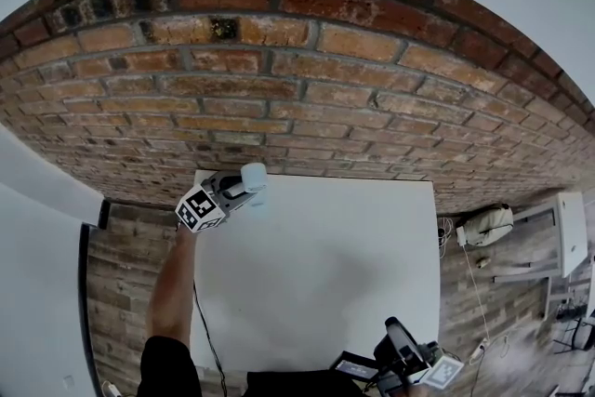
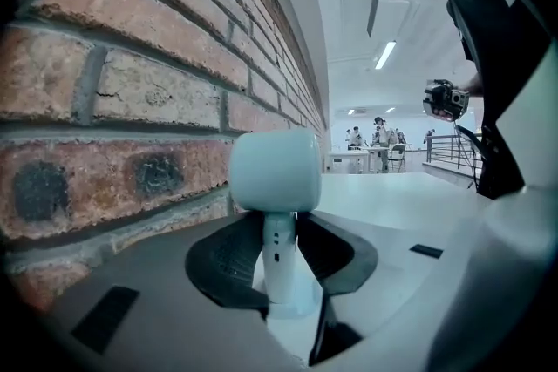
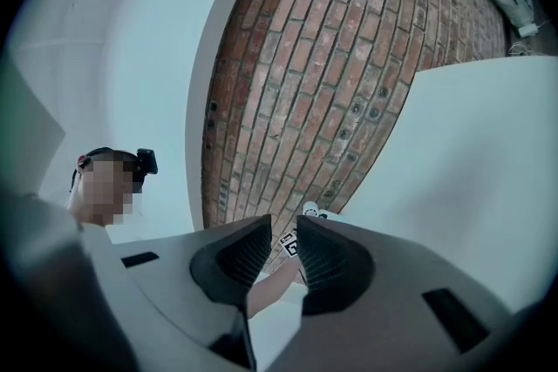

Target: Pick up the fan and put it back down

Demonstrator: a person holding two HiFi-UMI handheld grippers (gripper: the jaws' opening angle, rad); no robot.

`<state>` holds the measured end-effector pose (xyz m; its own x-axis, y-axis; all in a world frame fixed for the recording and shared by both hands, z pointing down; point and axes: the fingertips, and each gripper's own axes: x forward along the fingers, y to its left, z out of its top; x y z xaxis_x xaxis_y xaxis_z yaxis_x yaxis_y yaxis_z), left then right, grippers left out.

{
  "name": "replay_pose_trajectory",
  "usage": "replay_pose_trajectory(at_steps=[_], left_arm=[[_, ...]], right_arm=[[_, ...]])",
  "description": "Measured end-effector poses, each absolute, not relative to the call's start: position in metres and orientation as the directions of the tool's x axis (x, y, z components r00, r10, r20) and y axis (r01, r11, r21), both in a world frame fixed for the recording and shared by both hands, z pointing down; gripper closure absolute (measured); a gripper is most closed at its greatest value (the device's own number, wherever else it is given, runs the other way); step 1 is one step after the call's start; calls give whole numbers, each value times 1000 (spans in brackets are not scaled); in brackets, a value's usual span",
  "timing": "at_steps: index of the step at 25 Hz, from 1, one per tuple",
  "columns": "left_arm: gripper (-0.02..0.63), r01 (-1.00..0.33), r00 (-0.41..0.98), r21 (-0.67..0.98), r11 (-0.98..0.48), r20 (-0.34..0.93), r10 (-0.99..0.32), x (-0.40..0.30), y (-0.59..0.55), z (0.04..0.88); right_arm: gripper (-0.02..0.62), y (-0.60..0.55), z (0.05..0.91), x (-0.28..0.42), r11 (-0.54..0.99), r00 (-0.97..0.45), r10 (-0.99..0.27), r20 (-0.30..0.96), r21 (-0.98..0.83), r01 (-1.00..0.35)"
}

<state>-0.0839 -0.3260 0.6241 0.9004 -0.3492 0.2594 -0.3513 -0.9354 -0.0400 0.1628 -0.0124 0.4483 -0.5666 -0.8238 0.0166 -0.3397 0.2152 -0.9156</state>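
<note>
A small white fan (image 1: pixel 253 174) with a rounded head and a slim stem stands upright at the far left corner of the white table (image 1: pixel 353 256), close to the brick wall. My left gripper (image 1: pixel 244 191) reaches it from the left. In the left gripper view the fan's stem (image 2: pixel 277 253) sits between the dark pads (image 2: pixel 228 261) of the left gripper (image 2: pixel 281 253), which press on it from both sides. Whether the fan's base rests on the table I cannot tell. My right gripper (image 1: pixel 392 335) stays low at the table's near edge. Its jaws (image 3: pixel 283 253) stand a little apart and hold nothing. In its view the fan (image 3: pixel 310 208) shows far off.
The brick wall (image 1: pixel 307 79) runs right behind the table's far edge. On the wooden floor to the right lie a pale bag (image 1: pixel 488 223) and a white cabinet (image 1: pixel 569 232). Far tables and people (image 2: pixel 379 139) show in the left gripper view.
</note>
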Motion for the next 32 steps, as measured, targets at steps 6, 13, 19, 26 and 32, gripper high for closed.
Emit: replay_pose_trajectory(at_steps=[6,13,19,26,32], left_arm=[[469,-287,908,-43,-957,306,-286,-88,-340,624],[468,-278,915,13,-960,308,-261,-87,-342,624],[453,-321,905,47,-946,310,-292,-91,-343,625],[456,-270,888,-36,-962,377,-264,-91,-346,626],[472,-181,899,-24,-983,402,-175,-92,-344,626]], right_arm=[[511,-12,451,165,202,-563,-826,28,-918,-342],[511,-63,462,97,318,-741,-668,-63,-925,-207],[511,-100,469,8,389,-878,-475,-67,-910,-141],[511,-92,471,-12,407,-907,-417,-55,-904,-132],[511,-84,481,-3,376,-901,-432,-30,-915,-150]])
